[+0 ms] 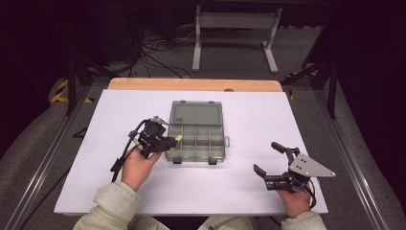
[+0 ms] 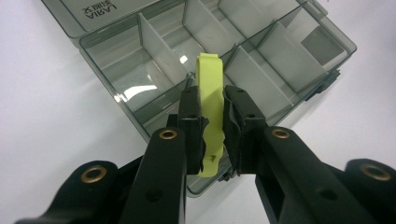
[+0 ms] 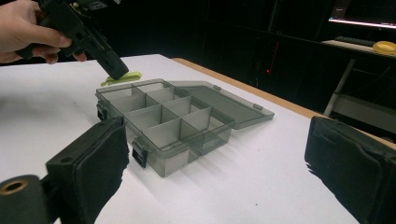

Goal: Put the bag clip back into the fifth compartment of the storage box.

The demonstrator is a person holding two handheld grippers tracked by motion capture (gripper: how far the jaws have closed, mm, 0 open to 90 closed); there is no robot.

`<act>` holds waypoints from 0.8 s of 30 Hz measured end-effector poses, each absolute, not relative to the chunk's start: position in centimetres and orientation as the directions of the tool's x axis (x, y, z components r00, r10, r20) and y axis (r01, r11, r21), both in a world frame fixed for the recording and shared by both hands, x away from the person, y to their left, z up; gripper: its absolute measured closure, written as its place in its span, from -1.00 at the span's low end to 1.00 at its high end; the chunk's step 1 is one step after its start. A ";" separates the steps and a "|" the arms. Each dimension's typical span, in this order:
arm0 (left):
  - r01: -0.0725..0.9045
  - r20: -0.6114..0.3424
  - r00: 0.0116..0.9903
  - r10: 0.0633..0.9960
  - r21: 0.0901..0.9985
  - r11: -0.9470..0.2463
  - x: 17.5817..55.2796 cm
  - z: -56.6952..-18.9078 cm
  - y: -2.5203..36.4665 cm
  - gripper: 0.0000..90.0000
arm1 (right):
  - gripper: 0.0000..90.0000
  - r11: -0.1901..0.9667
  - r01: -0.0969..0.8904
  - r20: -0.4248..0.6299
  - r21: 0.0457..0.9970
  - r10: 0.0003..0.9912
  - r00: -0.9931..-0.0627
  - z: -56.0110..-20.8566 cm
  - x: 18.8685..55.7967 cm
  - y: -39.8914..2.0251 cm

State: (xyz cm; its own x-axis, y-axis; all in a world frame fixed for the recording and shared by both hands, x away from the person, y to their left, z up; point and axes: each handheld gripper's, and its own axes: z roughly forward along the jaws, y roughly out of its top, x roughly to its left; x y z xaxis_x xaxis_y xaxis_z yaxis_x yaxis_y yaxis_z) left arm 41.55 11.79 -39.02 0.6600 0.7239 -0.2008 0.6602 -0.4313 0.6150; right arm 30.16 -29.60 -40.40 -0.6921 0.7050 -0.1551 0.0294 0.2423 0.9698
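A clear grey compartment box (image 1: 225,140) lies open mid-table, its lid (image 1: 196,113) flat behind it. My left gripper (image 1: 173,140) hovers at the box's front-left corner, shut on a yellow-green strip (image 1: 178,139). In the left gripper view the strip (image 2: 210,88) stands upright between the pads of the left gripper (image 2: 213,100), above a near compartment of the box (image 2: 100,70). My right gripper (image 1: 268,157) rests at the table's right, open and holding nothing. In the right gripper view the right gripper (image 3: 217,140) faces the box (image 3: 163,116), and the left gripper (image 3: 114,67) holds the strip (image 3: 126,76) at its far corner.
The white table top (image 1: 249,191) has a wooden strip (image 1: 191,85) along its far edge. A metal stand (image 1: 234,28) and cables (image 1: 153,57) lie on the floor beyond. Rails (image 1: 354,143) run along both sides of the table.
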 end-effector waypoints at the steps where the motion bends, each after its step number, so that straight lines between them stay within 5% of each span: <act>1: 0.665 -0.205 0.657 0.726 0.612 -0.429 41.6 -39.1 11.8 0.73 | -0.85 0.241 0.029 -0.154 0.970 0.705 -0.692 -40.4 30.1 -29.6; 24: 0.695 -0.222 0.641 0.735 0.573 -0.434 42.4 -40.7 12.0 0.73 | -0.85 0.240 0.030 -0.152 0.970 0.705 -0.693 -40.4 30.1 -29.6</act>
